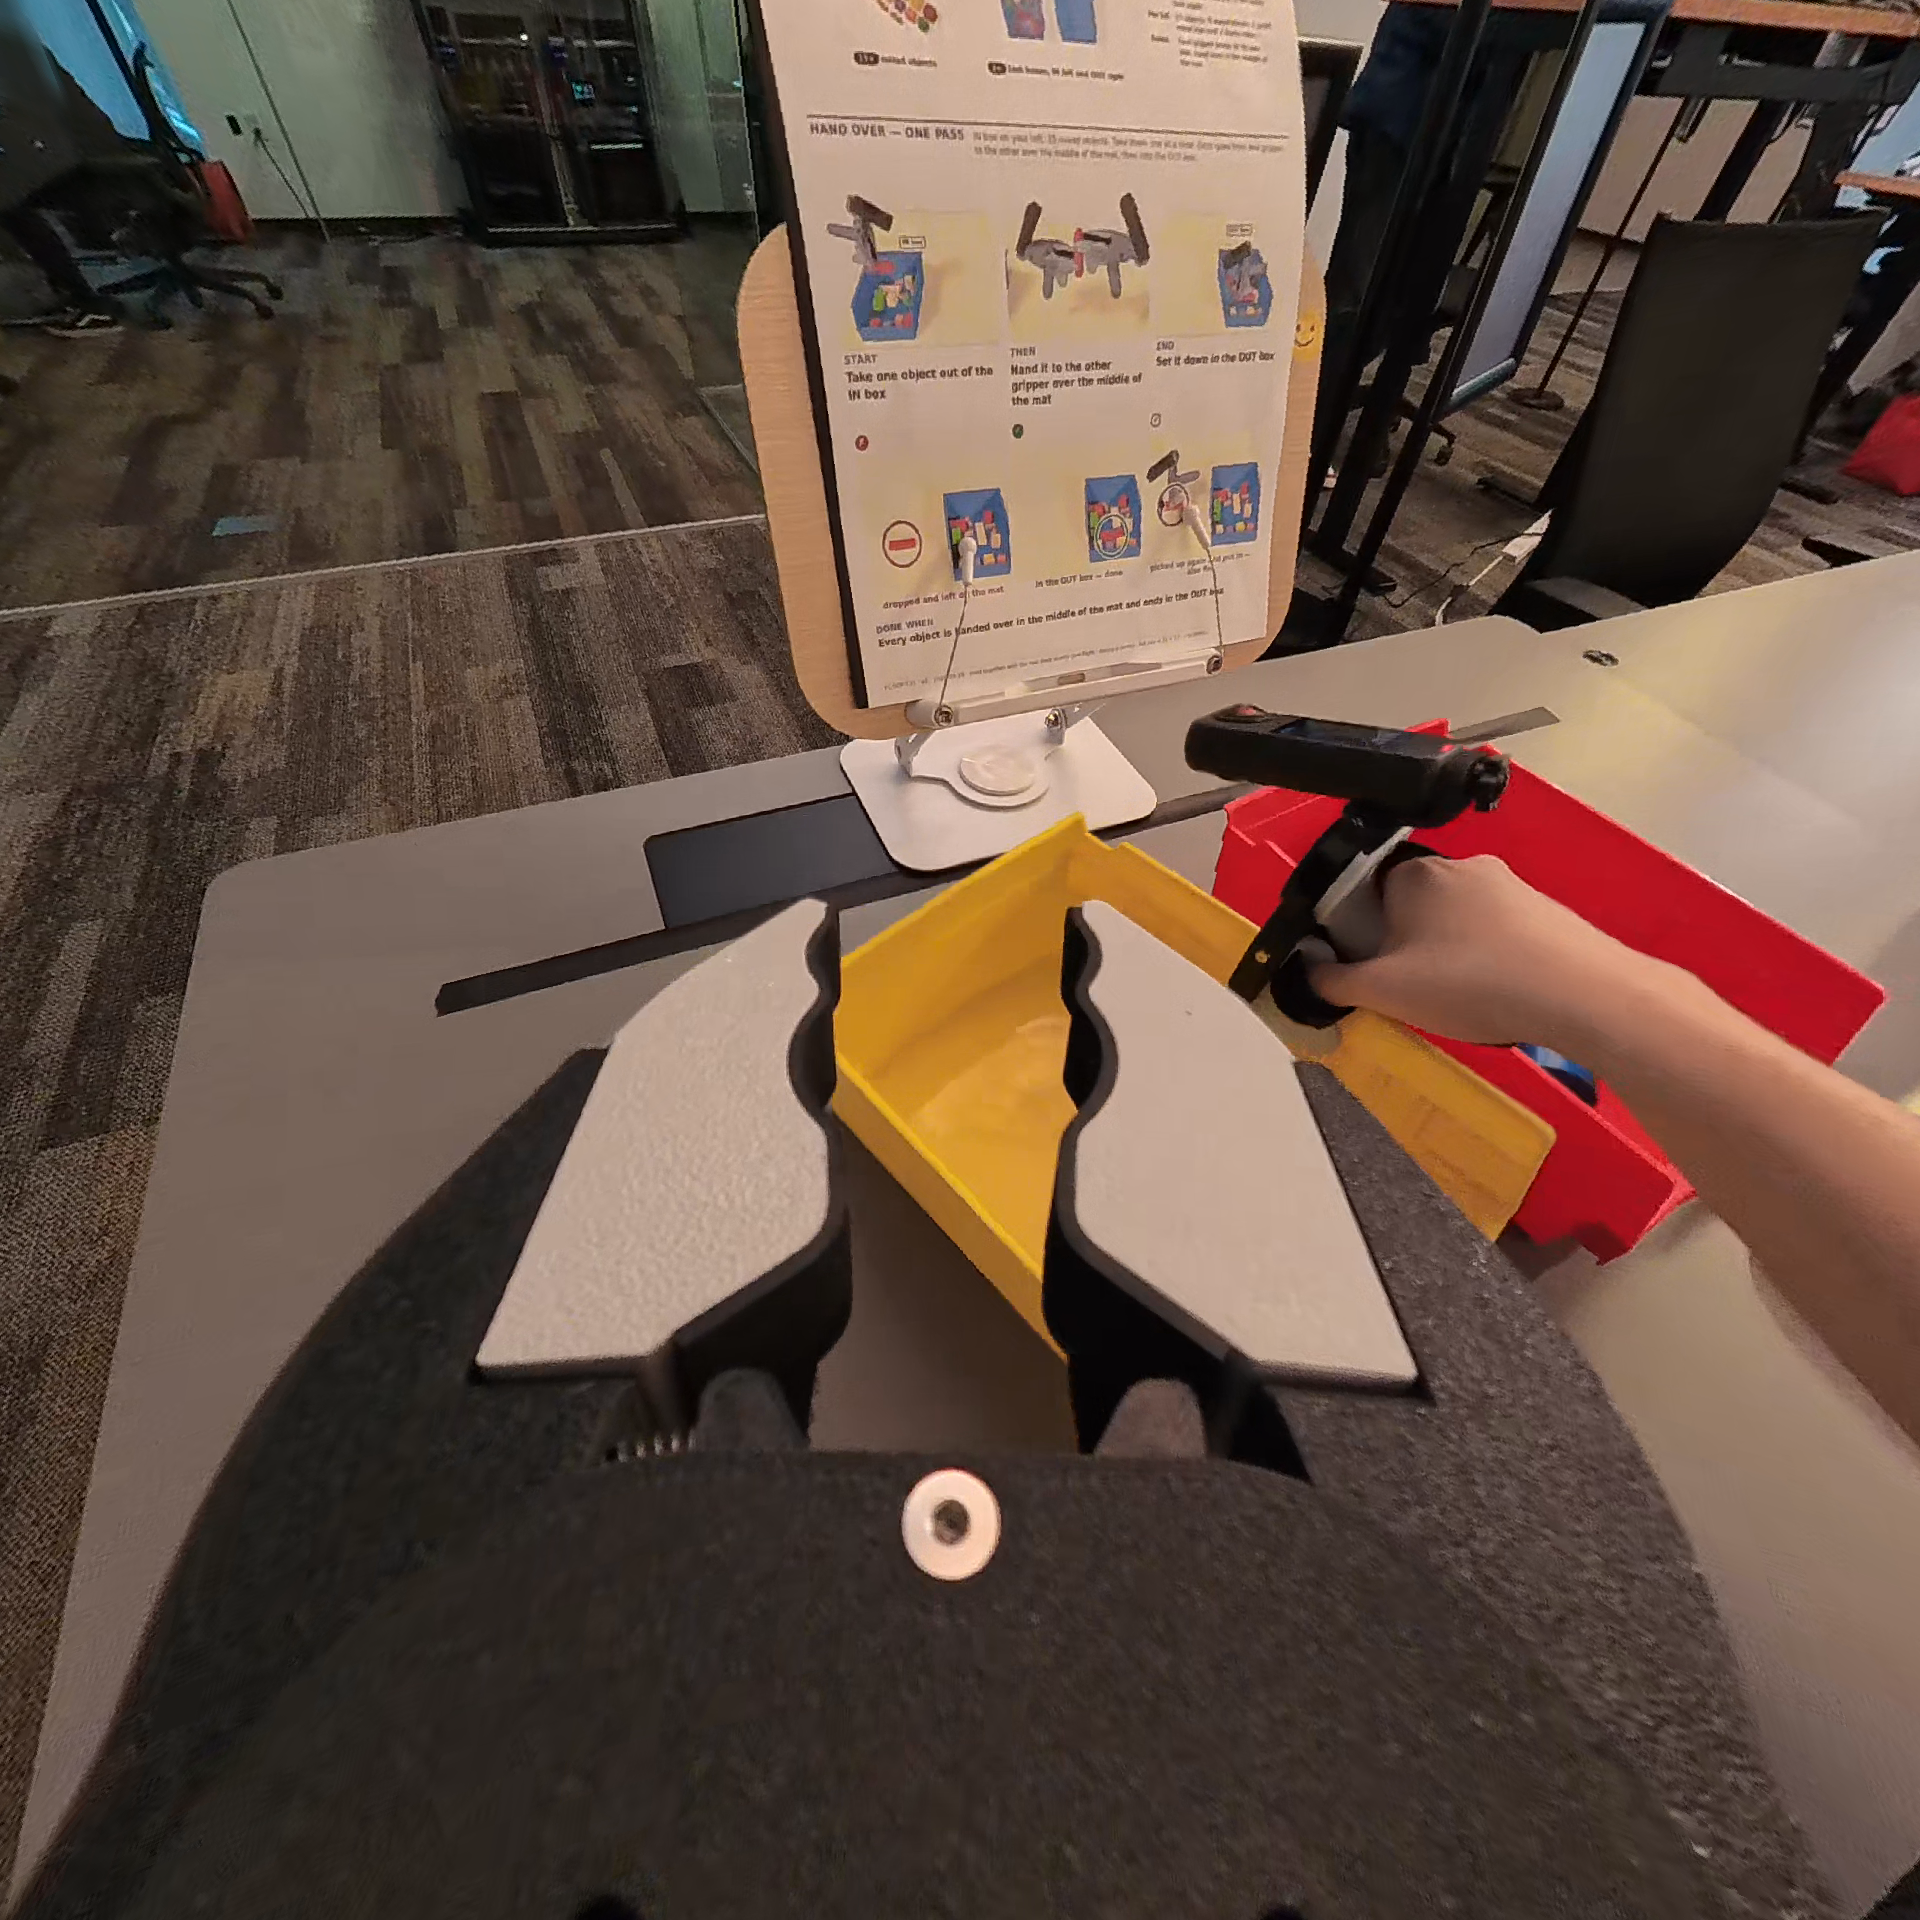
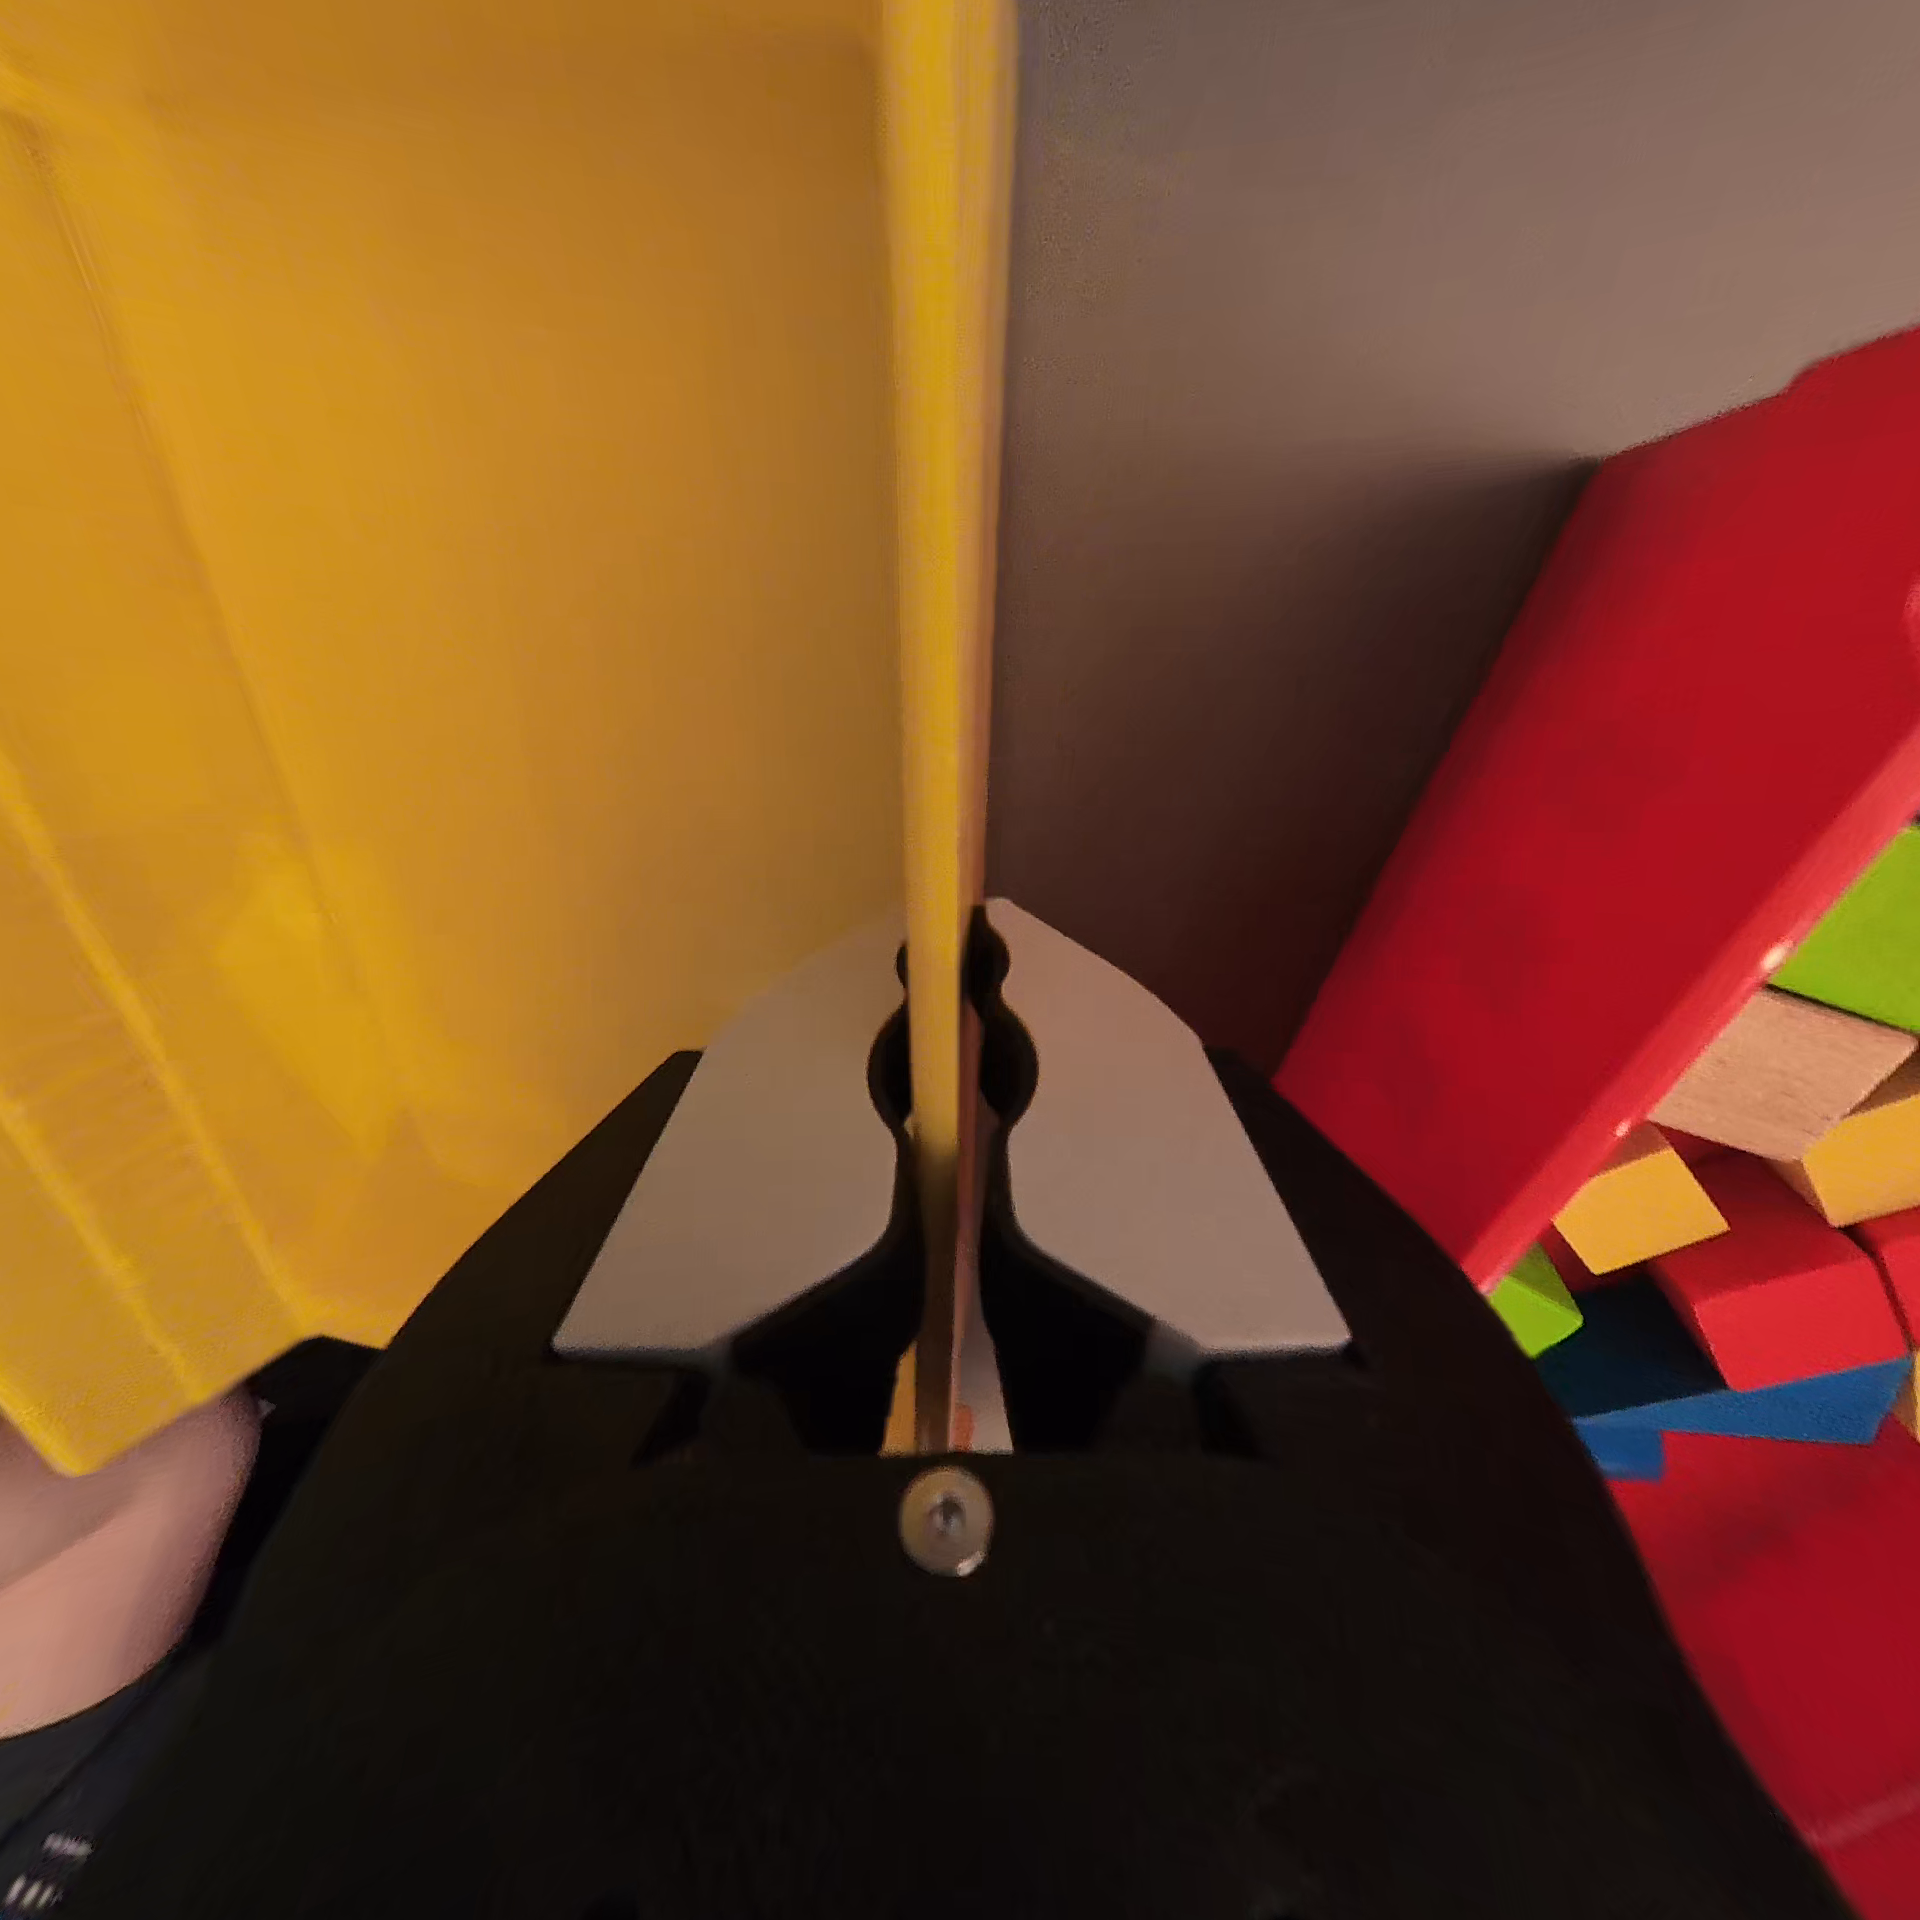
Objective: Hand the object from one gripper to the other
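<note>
A yellow bin [image 1: 966, 1081] with nothing visible inside sits tilted on the grey table, in front of my left gripper [image 1: 951, 925]. That gripper is open and holds nothing; its fingertips frame the bin's near corner. My right gripper [image 2: 940, 925] is shut on the yellow bin's side wall [image 2: 951, 520], which runs edge-on between its jaws. In the left wrist view a hand [image 1: 1455, 956] holds the right gripper [image 1: 1283, 977] at the bin's right wall. A red bin [image 2: 1610, 779] holds several coloured wooden blocks [image 2: 1787, 1091].
The red bin [image 1: 1683, 935] lies just behind and to the right of the yellow one. A stand with an instruction sheet [image 1: 1039, 364] rises at the table's far edge. The grey table [image 1: 364, 987] extends to the left; carpet floor lies beyond it.
</note>
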Tool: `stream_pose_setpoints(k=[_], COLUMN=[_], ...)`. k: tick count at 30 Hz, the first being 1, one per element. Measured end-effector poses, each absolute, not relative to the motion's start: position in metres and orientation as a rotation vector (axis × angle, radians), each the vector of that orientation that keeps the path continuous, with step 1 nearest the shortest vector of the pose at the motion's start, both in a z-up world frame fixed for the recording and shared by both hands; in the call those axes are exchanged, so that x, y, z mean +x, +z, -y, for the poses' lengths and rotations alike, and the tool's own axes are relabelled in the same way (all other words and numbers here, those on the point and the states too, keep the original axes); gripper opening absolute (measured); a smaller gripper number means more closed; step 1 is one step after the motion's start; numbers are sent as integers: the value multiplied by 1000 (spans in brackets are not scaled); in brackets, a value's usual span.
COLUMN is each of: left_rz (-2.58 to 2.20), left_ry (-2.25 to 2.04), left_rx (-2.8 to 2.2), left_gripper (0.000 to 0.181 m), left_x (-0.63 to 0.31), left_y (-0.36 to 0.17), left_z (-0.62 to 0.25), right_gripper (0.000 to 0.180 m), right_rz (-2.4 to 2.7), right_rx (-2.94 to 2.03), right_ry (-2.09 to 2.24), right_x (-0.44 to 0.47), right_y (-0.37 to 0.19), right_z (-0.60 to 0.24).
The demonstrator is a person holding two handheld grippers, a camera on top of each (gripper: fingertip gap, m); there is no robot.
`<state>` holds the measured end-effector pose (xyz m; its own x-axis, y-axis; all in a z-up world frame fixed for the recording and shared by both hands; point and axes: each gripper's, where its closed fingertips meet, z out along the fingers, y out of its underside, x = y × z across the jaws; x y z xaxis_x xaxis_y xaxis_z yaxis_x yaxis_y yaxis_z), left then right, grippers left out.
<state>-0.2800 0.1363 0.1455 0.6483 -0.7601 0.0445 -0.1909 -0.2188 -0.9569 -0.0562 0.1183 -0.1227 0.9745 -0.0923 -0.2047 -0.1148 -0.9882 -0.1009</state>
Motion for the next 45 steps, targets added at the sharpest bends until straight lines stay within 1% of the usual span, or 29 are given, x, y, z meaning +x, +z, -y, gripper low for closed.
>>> stream_pose_setpoints(k=[3, 6, 10, 13, 18, 21, 24, 28, 31, 34, 36, 38, 39, 41, 42, 43, 45], left_rz=[-760, -752, -749, -687, -654, -718, -800, -966, -1116, -1208, -1221, -1262, -1297, -1382, -1409, -1405, -1417], left_ry=[-638, -633, -643, -680, -750, -774, -870, -1003, -1016, -985, -987, -883, -764, -505, -472, -513, -468], left_rx=[-1756, -1760, -1750, -1719, -1633, -1642, -1645, -1715, -1820, -2001, -2077, -2159, -2214, -2309, -2354, -2393, -2484], left_gripper=[40, 40, 42, 48, 52, 55, 56, 56, 59, 69, 67, 67, 69, 62, 61, 56, 55], left_x=[-284, -288, -294, -304, -303, -282, -240, -159, -93, -40, -9, 11, 13, 11, 14, 21, 23], left_y=[145, 145, 149, 160, 179, 174, 164, 124, 71, 14, -11, -38, -52, -77, -83, -82, -87], left_z=[-137, -137, -132, -128, -111, -104, -99, -93, -78, -69, -66, -69, -73, -80, -77, -74, -73], right_gripper=[7, 7, 6, 7, 7, 7, 7, 7, 7, 7, 7, 7, 7, 7, 7, 7, 7], right_rz=[-91, -27, 35, 47, -112, -303, -506, -717, -835, -913, -950, -975, -982, -999, -1004, -1010, -1016], right_rx=[-3046, -3048, -3007, -2974, -2906, -2861, -2847, -2821, -2784, -2757, -2744, -2737, -2738, -2747, -2754, -2759, -2769], right_ry=[324, 360, 444, 425, 379, 370, 317, 195, 179, 179, 161, 148, 149, 163, 172, 181, 181], right_x=[-62, -66, -64, -42, 40, 112, 187, 268, 308, 334, 347, 358, 362, 367, 369, 371, 375], right_y=[-112, -91, -38, 10, 66, 78, 78, 77, 78, 77, 75, 69, 65, 55, 50, 45, 35], right_z=[-119, -122, -123, -115, -85, -49, 2, 69, 109, 140, 154, 165, 169, 176, 179, 182, 187])
